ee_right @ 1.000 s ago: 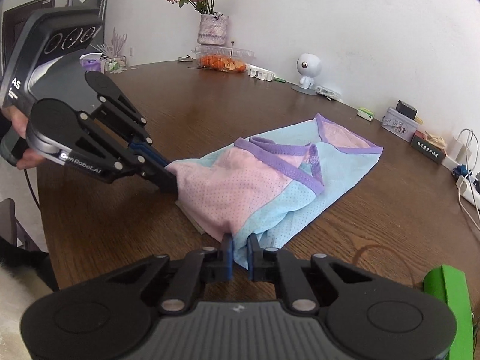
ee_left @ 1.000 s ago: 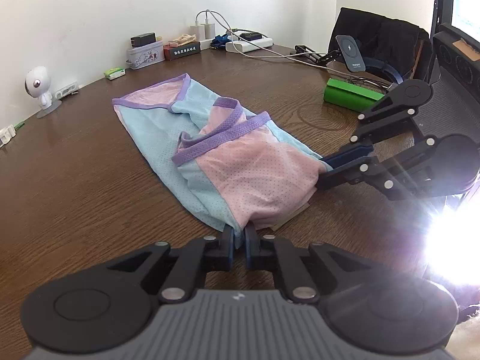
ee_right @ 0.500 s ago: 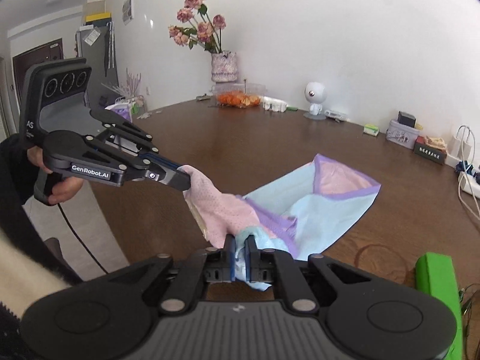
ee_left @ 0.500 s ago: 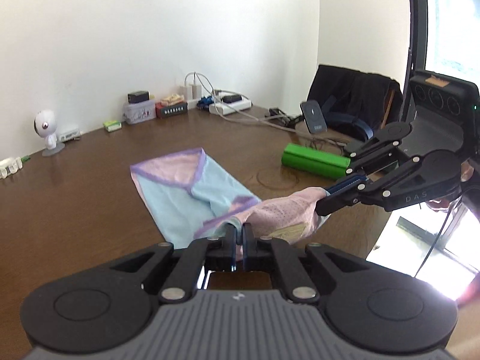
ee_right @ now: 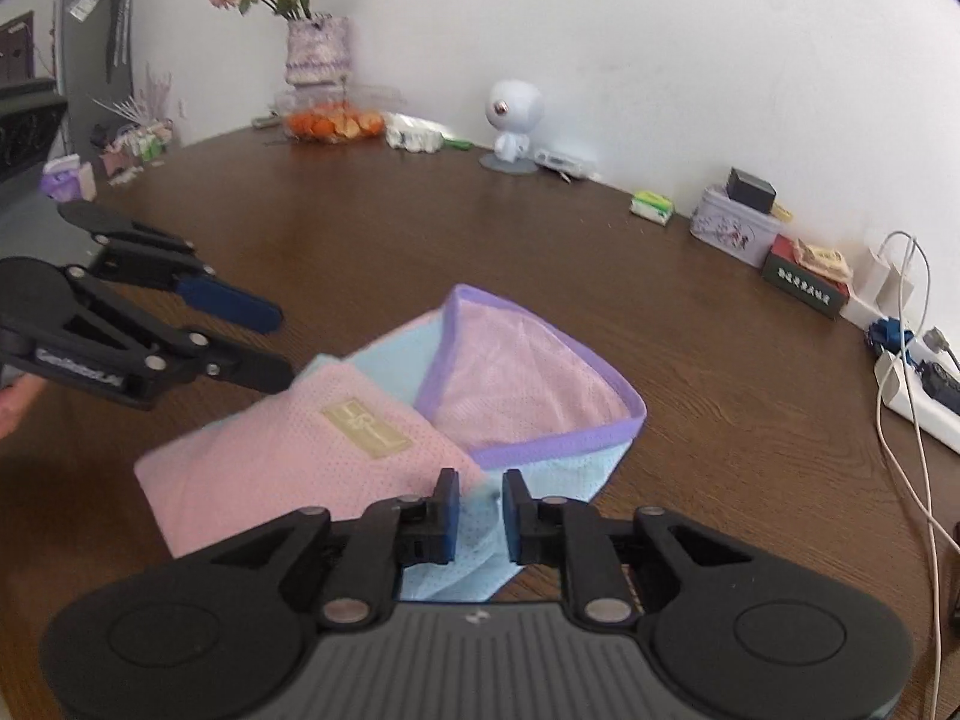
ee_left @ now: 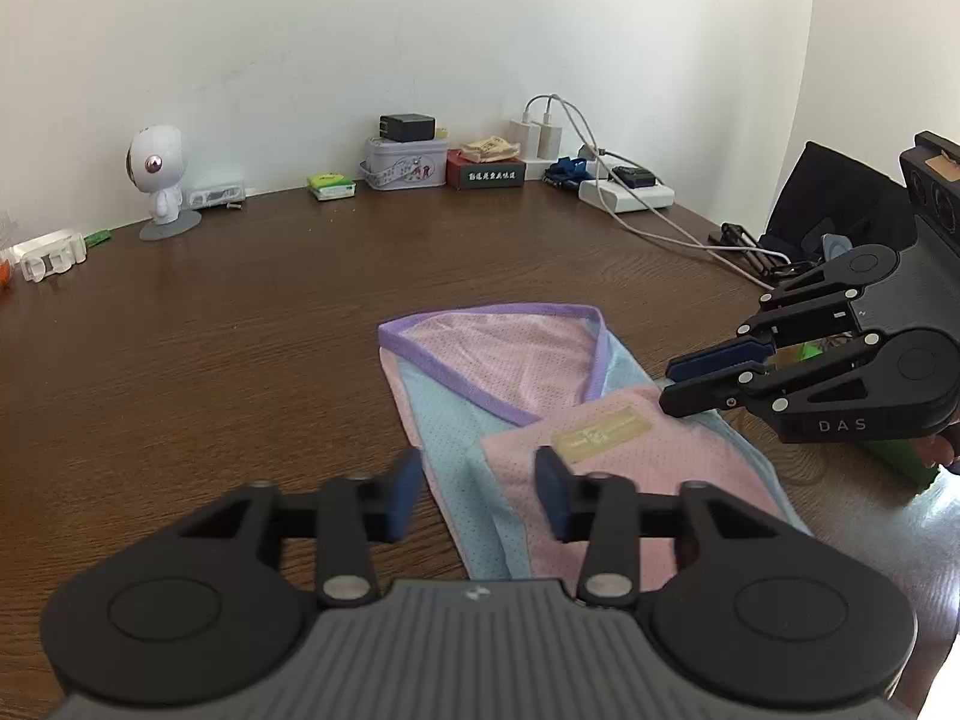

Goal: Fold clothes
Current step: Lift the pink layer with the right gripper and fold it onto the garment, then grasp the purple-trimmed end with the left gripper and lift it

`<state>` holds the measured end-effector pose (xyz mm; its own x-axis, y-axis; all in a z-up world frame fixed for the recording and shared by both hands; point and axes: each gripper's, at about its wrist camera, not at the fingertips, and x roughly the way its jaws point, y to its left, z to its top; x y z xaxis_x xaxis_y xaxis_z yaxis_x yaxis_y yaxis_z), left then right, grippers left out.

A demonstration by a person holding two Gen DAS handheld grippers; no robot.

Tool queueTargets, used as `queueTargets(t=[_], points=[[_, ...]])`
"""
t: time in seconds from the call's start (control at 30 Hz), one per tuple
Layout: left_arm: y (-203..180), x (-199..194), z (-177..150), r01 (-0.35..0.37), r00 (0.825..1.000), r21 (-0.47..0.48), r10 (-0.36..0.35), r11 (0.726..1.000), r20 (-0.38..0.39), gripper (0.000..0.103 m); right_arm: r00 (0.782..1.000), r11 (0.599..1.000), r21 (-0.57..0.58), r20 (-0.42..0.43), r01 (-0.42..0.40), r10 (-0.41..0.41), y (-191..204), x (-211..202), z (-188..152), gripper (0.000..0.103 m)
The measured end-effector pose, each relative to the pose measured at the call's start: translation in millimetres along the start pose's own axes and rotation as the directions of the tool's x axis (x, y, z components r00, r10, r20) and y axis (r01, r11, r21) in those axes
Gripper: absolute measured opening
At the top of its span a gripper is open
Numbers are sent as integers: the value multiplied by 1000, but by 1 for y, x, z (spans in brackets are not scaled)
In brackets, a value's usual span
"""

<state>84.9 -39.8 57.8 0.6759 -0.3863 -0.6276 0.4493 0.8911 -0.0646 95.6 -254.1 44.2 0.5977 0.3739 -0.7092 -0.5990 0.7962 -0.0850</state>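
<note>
A pink and light-blue mesh garment with purple trim lies folded on the brown table. Its pink panel with a beige label lies on top. My left gripper hovers over the near left edge of the fold. Its jaws are opening and nothing is pinched between them. In the right wrist view the garment lies just ahead of my right gripper. Those jaws are opening a little, with blue cloth showing in the gap but not pressed. Each gripper also shows in the other's view: the right gripper and the left gripper.
Along the wall stand a white robot figurine, a tin box, a dark red box and a power strip with white cables. A vase of flowers and oranges sit far left. A dark chair stands right.
Both grippers lifted the garment's near edge, carried it over the rest and laid it down as a fold. Both jaws have since parted and let the cloth go.
</note>
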Motion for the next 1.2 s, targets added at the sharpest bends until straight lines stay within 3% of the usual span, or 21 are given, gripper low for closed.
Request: queueTargets(t=[0.1, 0.17, 0.23, 0.33, 0.4, 0.5, 0.6, 0.67, 0.8, 0.87, 0.97, 1.07, 1.13, 1.2], points=[[4, -10, -7, 21, 999, -40, -23, 999, -28, 48, 998, 998, 44, 40, 47, -49, -2, -17, -5, 19], [2, -20, -12, 59, 997, -89, -63, 994, -38, 48, 991, 993, 108, 118, 49, -62, -4, -43, -8, 19], [-4, -22, -17, 80, 995, -111, -85, 991, -45, 48, 984, 979, 199, 177, -36, 1, -4, -57, -13, 22], [-15, -11, -25, 65, 994, -94, -73, 993, -82, 43, 984, 963, 238, 153, -130, 95, 14, -42, -26, 18], [-20, -5, -31, 41, 994, -91, -50, 995, -100, 40, 995, 971, 229, 85, -72, 54, 26, -24, -38, 18], [-25, -11, -37, 13, 996, -88, -21, 996, -85, 42, 991, 964, 261, 135, -40, 4, 31, -40, -49, 25], [-27, -21, -41, -45, 998, -104, 40, 994, -51, 54, 979, 942, 333, 200, -37, -32, 30, -63, -58, 39], [-23, -31, -43, -65, 998, -135, 63, 989, -19, 56, 980, 930, 364, 197, -47, -27, 32, -71, -69, 39], [-13, -45, -46, -13, 1000, -249, 14, 968, 2, 56, 974, 945, 322, 225, -62, -12, 53, -90, -91, 39], [-15, -42, -46, -5, 1000, -250, 5, 968, -2, 56, 975, 956, 294, 219, -20, -47, 61, -89, -91, 38], [-22, -31, -46, -47, 998, -217, 36, 975, -51, 55, 975, 955, 298, 214, -11, -56, 59, -76, -86, 28], [-26, -22, -49, -43, 997, -201, 29, 979, -71, 38, 981, 951, 309, 187, -4, -57, 56, -63, -84, 7], [-30, -20, -50, -31, 997, -192, 18, 981, -73, 16, 982, 945, 327, 172, 23, -83, 55, -63, -87, 5], [-33, -19, -51, -31, 997, -188, 17, 982, -75, 14, 980, 930, 364, 159, 52, -117, 49, -67, -93, 4]])
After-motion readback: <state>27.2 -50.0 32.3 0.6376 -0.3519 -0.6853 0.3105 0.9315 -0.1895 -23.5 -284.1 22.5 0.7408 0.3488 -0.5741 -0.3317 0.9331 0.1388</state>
